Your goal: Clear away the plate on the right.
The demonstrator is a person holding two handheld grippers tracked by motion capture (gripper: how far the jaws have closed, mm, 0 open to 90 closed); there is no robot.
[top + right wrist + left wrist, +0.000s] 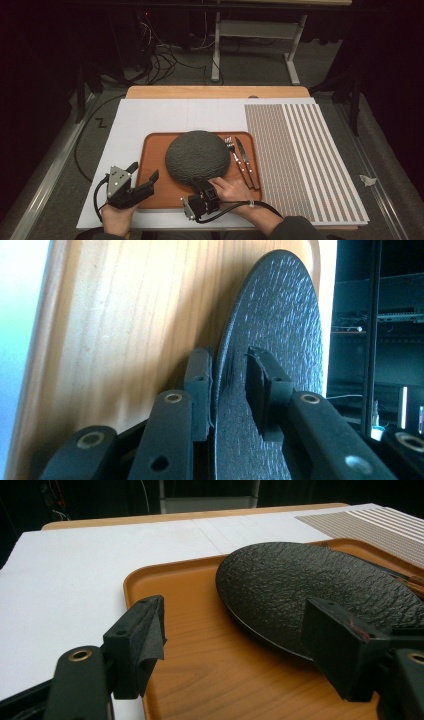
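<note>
Lab: tangled cables (160, 60), patterned test mat (305, 160)

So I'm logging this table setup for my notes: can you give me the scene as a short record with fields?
surface: white board with a striped mat at its right
tray: wooden tray near the front edge
plate: dark textured plate on the tray
cutlery: fork and knife, right of the plate
left gripper: open, empty, over the tray's left edge
right gripper: jaws astride the plate's near rim, a gap at one pad
</note>
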